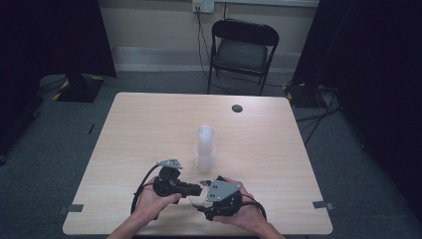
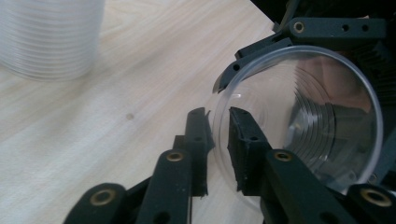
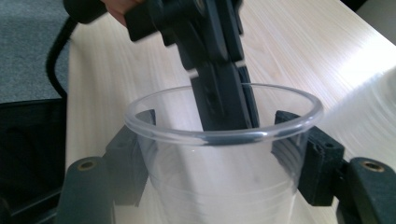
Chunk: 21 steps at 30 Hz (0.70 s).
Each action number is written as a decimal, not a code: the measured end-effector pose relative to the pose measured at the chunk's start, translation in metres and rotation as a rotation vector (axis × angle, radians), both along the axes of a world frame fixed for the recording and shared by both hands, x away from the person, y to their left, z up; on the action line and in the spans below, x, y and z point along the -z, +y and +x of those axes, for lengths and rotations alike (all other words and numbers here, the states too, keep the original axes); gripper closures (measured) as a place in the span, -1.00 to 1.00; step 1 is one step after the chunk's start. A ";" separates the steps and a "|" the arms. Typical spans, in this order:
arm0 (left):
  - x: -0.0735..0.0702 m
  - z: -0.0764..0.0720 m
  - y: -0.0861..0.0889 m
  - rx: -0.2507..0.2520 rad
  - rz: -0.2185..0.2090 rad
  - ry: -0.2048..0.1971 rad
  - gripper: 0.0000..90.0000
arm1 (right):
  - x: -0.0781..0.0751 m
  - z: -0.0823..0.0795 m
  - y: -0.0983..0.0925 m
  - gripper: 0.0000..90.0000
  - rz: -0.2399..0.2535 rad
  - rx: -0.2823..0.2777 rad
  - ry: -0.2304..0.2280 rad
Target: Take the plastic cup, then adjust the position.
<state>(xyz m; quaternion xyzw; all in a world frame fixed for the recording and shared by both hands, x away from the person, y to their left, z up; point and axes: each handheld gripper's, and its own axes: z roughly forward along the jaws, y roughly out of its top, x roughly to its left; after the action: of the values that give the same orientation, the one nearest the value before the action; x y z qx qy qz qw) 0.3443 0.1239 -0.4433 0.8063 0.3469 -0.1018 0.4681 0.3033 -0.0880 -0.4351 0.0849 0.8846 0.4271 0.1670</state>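
Right gripper grasps a clear plastic cup around its body, near the table's front edge. Left gripper straddles the cup's rim — one jaw inside, one outside, pads not quite pressing. Just beyond stands a stack of cups.

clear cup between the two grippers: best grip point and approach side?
Hedged: grip the clear cup across its wall just below the rolled rim, one jaw per side, coming from the closed base end. The right gripper already straddles it that way. The wall tapers, so the rim would resist slipping. The left gripper has the rim between its jaws; thin plastic flexes there.
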 end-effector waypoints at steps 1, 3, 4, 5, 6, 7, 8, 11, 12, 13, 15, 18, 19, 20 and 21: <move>0.000 0.001 0.002 -0.010 -0.007 -0.010 0.67 | 0.000 0.001 -0.001 -0.31 0.000 0.005 0.003; -0.002 0.001 0.005 -0.012 -0.020 -0.026 0.60 | 0.002 0.002 -0.004 -0.31 0.003 0.019 0.009; -0.002 0.000 0.006 -0.022 -0.033 -0.037 0.57 | 0.002 0.003 -0.005 -0.31 0.002 0.029 0.007; -0.003 0.000 0.007 -0.027 -0.042 -0.046 0.53 | 0.003 0.004 -0.007 -0.31 0.003 0.033 0.012; -0.005 0.000 0.008 -0.034 -0.045 -0.058 0.49 | 0.003 0.005 -0.008 -0.31 0.007 0.042 0.015; -0.006 0.000 0.009 -0.045 -0.055 -0.067 0.43 | 0.004 0.006 -0.009 -0.31 0.003 0.045 0.015; -0.007 0.000 0.009 -0.052 -0.063 -0.070 0.40 | 0.004 0.008 -0.010 -0.31 0.004 0.051 0.021; -0.009 0.003 0.014 -0.081 -0.069 -0.088 0.15 | 0.005 0.012 -0.014 -0.31 0.009 0.071 0.044; -0.009 0.003 0.015 -0.091 -0.069 -0.083 0.04 | 0.005 0.013 -0.016 -0.31 0.008 0.077 0.045; -0.008 0.004 0.017 -0.106 -0.067 -0.084 -0.03 | 0.006 0.015 -0.017 -0.31 0.012 0.081 0.048; -0.008 0.005 0.020 -0.118 -0.060 -0.092 -0.10 | 0.007 0.018 -0.021 -0.30 0.029 0.103 0.068; -0.010 0.003 0.022 -0.133 -0.051 -0.128 -0.21 | 0.007 0.022 -0.026 -0.30 0.041 0.128 0.086; -0.010 0.002 0.023 -0.133 -0.050 -0.137 -0.22 | 0.007 0.023 -0.027 -0.30 0.046 0.137 0.087; -0.010 0.002 0.024 -0.137 -0.048 -0.139 -0.23 | 0.007 0.025 -0.029 -0.30 0.051 0.145 0.089; -0.010 0.002 0.024 -0.143 -0.043 -0.147 -0.25 | 0.007 0.026 -0.031 -0.30 0.057 0.153 0.090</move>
<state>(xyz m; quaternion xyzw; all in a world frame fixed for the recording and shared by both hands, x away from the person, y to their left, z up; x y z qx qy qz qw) 0.3460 0.1475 -0.4331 0.7746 0.3658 -0.0162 0.5157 0.3290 -0.1188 -0.4417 0.1763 0.8695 0.4340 0.1567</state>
